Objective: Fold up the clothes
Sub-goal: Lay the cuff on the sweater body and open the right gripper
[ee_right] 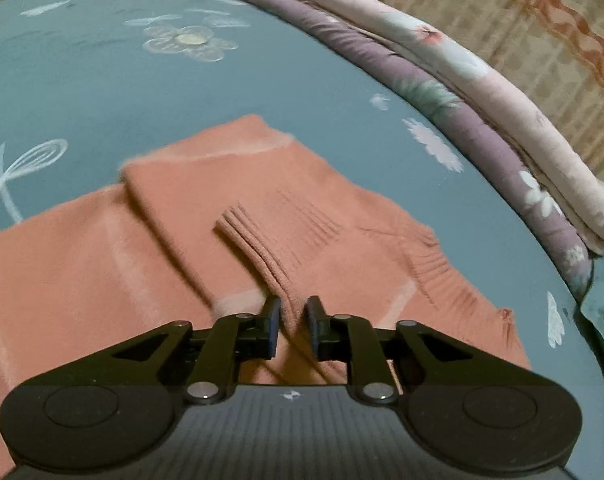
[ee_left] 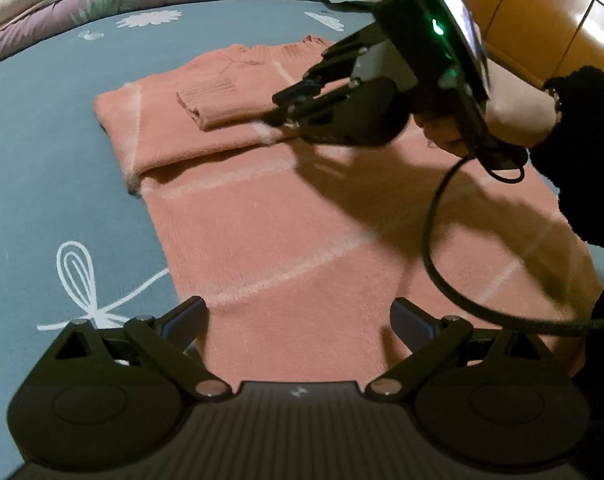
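Left gripper nearest, black fingers spread wide, nothing between, hovering over near part of fuzzy salmon-pink knit sweater with pale stripes. Sweater lies flat on teal bedsheet with white flower and bow print. Further on, right gripper low over folded-in ribbed sleeve, fingers nearly together with sleeve fabric between them; firm grip or not, cannot tell. Beyond sweater, rolled purple-and-pink floral quilt along bed's far edge.
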`<state>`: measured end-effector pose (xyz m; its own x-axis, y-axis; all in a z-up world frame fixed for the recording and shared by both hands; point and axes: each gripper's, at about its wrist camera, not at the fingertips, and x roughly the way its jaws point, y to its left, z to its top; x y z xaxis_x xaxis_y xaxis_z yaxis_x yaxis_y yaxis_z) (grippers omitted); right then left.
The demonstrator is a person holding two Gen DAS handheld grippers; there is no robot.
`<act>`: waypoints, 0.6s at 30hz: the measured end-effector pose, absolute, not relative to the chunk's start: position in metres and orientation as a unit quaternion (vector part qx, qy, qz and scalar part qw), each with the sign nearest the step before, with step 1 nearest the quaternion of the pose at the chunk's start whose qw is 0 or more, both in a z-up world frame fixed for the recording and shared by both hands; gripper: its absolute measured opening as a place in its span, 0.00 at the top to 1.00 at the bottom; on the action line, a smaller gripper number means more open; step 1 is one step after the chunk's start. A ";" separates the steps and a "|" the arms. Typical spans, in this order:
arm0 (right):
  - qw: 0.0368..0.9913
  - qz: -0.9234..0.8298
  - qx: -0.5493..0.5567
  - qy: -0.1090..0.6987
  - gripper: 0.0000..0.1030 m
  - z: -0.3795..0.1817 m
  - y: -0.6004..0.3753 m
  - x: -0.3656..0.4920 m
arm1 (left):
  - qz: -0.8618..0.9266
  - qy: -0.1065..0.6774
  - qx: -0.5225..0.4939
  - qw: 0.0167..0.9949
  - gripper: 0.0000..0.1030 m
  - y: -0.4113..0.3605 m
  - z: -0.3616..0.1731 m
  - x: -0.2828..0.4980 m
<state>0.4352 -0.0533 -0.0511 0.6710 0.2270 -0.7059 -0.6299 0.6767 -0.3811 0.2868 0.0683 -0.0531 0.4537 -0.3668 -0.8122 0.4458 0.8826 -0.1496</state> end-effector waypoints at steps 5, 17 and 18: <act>0.881 0.247 -0.242 0.324 0.75 -0.022 -0.091 0.429 | -0.233 0.460 0.047 0.855 0.05 0.075 -0.048 0.291; 0.924 -0.006 -0.083 0.374 0.75 -0.030 -0.289 0.448 | -0.277 0.381 0.109 0.875 0.05 0.044 -0.010 0.372; 0.920 -0.011 -0.076 0.384 0.75 -0.038 -0.296 0.447 | -0.284 0.373 0.109 0.877 0.05 0.037 -0.008 0.382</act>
